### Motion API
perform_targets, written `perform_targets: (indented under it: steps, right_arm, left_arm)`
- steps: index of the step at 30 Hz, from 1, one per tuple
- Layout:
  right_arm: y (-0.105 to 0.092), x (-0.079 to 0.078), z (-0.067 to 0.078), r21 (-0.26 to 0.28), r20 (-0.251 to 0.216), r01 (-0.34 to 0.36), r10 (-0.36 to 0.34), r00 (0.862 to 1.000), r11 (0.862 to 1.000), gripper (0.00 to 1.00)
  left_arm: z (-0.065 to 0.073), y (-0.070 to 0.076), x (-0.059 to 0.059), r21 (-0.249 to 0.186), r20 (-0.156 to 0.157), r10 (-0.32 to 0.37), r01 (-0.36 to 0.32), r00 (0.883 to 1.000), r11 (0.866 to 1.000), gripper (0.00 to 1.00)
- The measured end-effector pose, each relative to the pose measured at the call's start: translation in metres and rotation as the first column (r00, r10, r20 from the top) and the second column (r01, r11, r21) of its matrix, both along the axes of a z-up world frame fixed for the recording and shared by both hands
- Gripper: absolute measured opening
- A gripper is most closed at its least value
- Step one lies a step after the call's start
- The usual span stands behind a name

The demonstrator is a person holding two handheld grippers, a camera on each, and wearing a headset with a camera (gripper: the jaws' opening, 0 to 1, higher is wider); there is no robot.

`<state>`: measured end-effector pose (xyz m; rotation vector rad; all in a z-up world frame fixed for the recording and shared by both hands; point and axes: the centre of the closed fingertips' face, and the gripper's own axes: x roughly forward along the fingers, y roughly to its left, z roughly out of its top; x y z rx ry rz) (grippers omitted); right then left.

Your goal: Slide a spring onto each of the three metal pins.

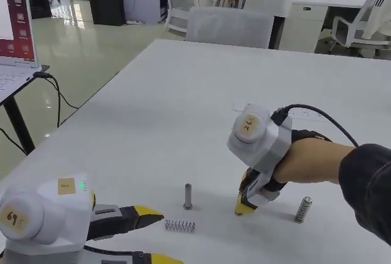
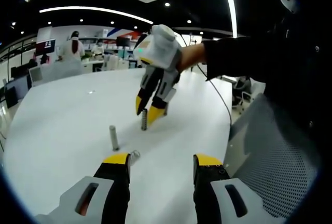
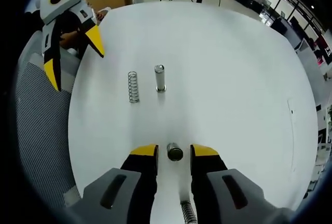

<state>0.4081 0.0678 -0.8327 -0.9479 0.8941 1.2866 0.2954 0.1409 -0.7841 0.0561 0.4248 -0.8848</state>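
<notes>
White table (image 1: 183, 93) in an office; head view: left hand-held gripper (image 1: 168, 238) open, a spring (image 1: 179, 225) lying just beside its jaws, a pin (image 1: 188, 196) upright near; left gripper view: right hand-held gripper (image 2: 144, 116) points down astride a second pin (image 2: 144, 124); right gripper view: its jaws stand apart either side of that pin, not touching it.

In the left gripper view we see only one end of the loose spring (image 2: 134, 155); the rest lies behind a jaw tip of the left gripper (image 2: 162, 161). In the right gripper view another spring (image 3: 187, 212) runs off the edge at 6 o'clock, between the jaws of the right gripper (image 3: 174, 151). In the head view the laptop (image 1: 15, 25) is cut off at 10 o'clock.
</notes>
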Motion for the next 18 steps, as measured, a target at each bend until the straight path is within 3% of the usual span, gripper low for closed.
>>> perform_targets:
  steps: [8,18]
  right_arm:
    - [0.016,-0.005,0.019,0.047,0.034,-0.031,0.030,0.999,0.998,0.23]
    - [0.036,-0.033,0.020,0.078,-0.017,-0.084,0.085,0.996,0.993,0.21]
  left_arm:
    - [0.000,0.000,0.000,0.001,0.003,0.000,0.000,1.000,1.000,0.43]
    - [0.002,0.000,0.000,0.004,0.007,0.002,-0.003,1.000,1.000,0.42]
